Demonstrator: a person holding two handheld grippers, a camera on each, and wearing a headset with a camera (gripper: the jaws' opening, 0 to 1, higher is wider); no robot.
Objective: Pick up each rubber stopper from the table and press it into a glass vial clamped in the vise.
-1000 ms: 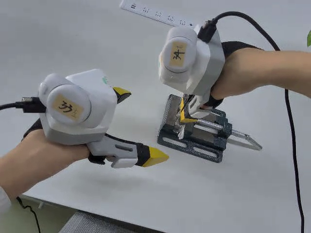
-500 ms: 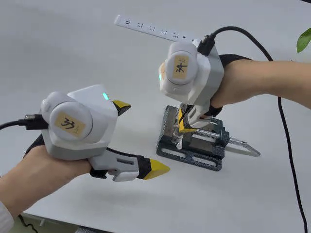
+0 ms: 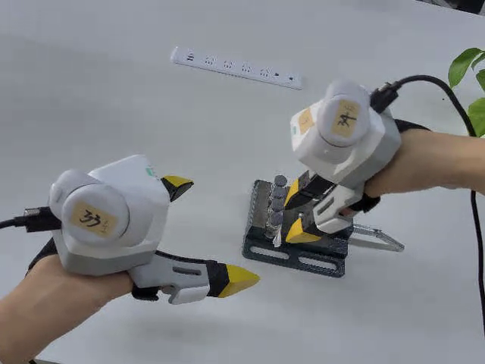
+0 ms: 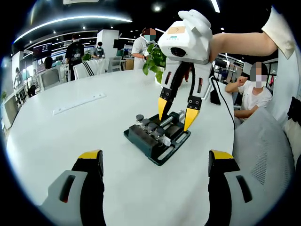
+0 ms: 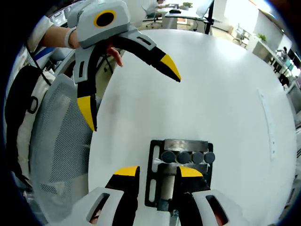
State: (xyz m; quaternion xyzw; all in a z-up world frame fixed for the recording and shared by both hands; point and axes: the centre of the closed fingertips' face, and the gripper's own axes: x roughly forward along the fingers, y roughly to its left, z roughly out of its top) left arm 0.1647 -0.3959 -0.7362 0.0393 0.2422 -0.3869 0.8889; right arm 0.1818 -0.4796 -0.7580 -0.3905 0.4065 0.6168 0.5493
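R gripper (image 3: 294, 214) hangs just over the vise (image 3: 292, 258), centre-right of head view. It's tilted down-left, jaws apart, nothing in them. Row of four stoppered vials (image 5: 182, 157) lies just ahead of its tips, w/ row axis running across R gripper view. L gripper (image 3: 211, 231) sits lower left, well apart, also spread & empty. All four look capped, so prob. a final press-down, R side nearer.

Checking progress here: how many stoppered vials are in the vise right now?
4. One vial, a second, a third and a fourth stand side by side in one row, clamped in the vise. None appears hidden in the right gripper view.
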